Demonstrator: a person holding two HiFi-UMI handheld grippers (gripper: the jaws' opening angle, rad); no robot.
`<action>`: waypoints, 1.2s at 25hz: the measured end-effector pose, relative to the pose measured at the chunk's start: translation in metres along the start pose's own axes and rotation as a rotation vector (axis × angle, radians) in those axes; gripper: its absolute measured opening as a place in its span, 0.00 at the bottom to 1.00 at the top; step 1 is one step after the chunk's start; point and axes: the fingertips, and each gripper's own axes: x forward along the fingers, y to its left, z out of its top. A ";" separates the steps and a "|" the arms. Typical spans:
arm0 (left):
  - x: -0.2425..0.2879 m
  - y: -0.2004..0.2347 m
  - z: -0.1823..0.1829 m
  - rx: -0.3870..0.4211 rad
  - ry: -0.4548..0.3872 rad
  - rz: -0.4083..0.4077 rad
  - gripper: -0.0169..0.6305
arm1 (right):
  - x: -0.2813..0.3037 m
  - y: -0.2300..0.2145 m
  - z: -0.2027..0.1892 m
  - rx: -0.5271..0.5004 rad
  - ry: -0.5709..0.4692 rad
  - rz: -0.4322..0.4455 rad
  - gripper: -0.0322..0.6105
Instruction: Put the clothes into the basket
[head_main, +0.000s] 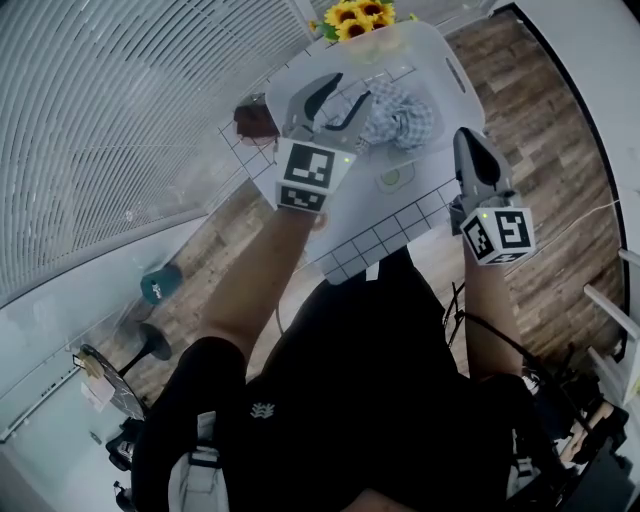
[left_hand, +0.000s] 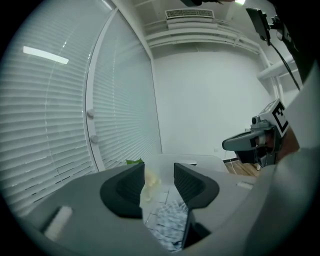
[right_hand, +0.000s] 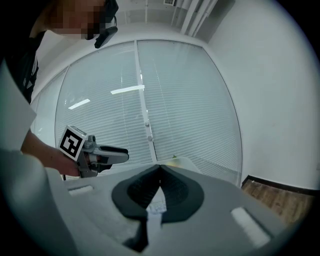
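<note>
A white plastic basket (head_main: 455, 70) stands on the tiled table (head_main: 400, 225), and a blue-and-white checked cloth (head_main: 400, 115) lies inside it. My left gripper (head_main: 340, 100) hovers over the basket's near left side, open, with nothing between its pads. In the left gripper view the checked cloth (left_hand: 167, 225) lies below the left gripper (left_hand: 159, 172), apart from the jaws. My right gripper (head_main: 468, 138) is shut and empty just right of the basket. In the right gripper view the right gripper (right_hand: 159, 172) has its pads touching, and the left gripper (right_hand: 107, 155) shows to its left.
Sunflowers (head_main: 360, 15) stand behind the basket. A small round item (head_main: 392, 178) lies on the table near the basket's front. A brown object (head_main: 255, 120) sits at the table's left corner. Window blinds (head_main: 120, 120) run along the left, wooden floor (head_main: 560, 150) to the right.
</note>
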 end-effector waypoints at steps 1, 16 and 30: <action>-0.001 0.000 0.002 -0.002 -0.006 0.002 0.30 | -0.002 0.001 0.000 0.000 -0.002 0.000 0.05; -0.051 0.002 0.023 -0.042 -0.082 0.075 0.25 | -0.020 0.016 0.022 -0.027 -0.038 0.030 0.05; -0.129 0.024 0.031 -0.126 -0.146 0.199 0.09 | -0.035 0.039 0.045 -0.065 -0.060 0.074 0.05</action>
